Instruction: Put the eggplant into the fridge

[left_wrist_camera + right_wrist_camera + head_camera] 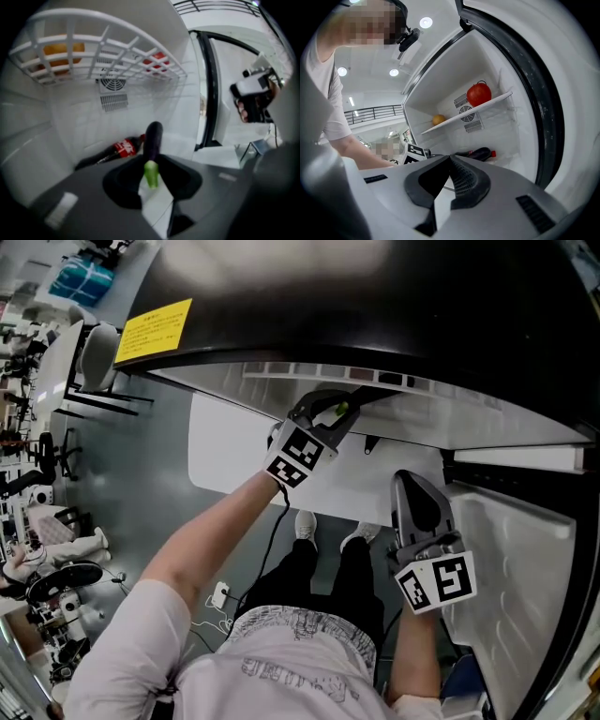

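Observation:
A dark purple eggplant [153, 138] with a green stem sticks out forward between the jaws of my left gripper [152, 174], which is shut on its stem end. It hangs inside the open fridge, under the white wire shelf [117, 51] and above the fridge floor. From the head view, the left gripper [323, 418] reaches in at the fridge's front edge, and only the eggplant's green stem [342, 410] shows. My right gripper [422, 512] is lower and to the right, beside the open door. In its own view the right gripper [451, 161] has its jaws together and holds nothing.
A cola bottle [117, 149] lies on the fridge floor at the back. On the shelf [487, 107] sit an orange [438, 119] and a red tomato [479, 93]. The fridge door [516, 596] stands open at the right. The person's legs and feet are below.

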The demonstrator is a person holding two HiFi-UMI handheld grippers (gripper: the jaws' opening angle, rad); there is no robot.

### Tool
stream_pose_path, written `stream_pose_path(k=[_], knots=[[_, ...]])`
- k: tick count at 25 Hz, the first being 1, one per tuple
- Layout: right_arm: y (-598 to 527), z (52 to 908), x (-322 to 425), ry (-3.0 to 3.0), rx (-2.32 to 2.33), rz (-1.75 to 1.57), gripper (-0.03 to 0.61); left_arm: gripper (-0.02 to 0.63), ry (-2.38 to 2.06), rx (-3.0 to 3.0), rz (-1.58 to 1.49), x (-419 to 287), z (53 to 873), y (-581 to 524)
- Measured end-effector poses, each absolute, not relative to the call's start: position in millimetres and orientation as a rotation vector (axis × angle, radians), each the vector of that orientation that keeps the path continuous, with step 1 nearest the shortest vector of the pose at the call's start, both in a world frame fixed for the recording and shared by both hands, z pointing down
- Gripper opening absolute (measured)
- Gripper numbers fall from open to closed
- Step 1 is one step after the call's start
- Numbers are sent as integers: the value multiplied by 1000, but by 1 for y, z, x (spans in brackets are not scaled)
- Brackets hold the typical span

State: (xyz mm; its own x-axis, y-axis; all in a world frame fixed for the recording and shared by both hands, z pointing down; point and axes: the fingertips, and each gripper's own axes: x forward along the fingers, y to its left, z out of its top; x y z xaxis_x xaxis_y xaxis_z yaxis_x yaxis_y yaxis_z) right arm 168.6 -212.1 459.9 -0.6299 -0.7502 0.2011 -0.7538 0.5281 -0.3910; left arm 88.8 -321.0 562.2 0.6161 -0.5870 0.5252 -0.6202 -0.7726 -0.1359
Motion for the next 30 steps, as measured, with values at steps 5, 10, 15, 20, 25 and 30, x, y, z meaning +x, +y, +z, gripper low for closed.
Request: stream_pose_path(k=[5, 10, 15, 20, 25, 30], knots=[[-219, 459, 166, -2748, 1346, 687, 0, 110, -1022, 2776, 924, 91, 574, -332], [-222, 459, 162, -2761, 1344, 679, 0, 110, -1016, 2772, 950, 90, 583, -337], [-218, 469, 167, -2743, 1347, 683, 0, 110, -1000, 2790, 1006, 93, 593, -342], [-212, 476, 167, -2729, 1350, 701, 0, 110, -984, 2804, 1068, 96, 600, -348], [-209, 482, 171, -2723, 1359, 715, 0, 110, -955, 2791, 1101, 100, 610, -350], [-208, 487, 174, -2713, 1368, 723, 0, 110, -932, 2807, 1110, 107, 614, -352]])
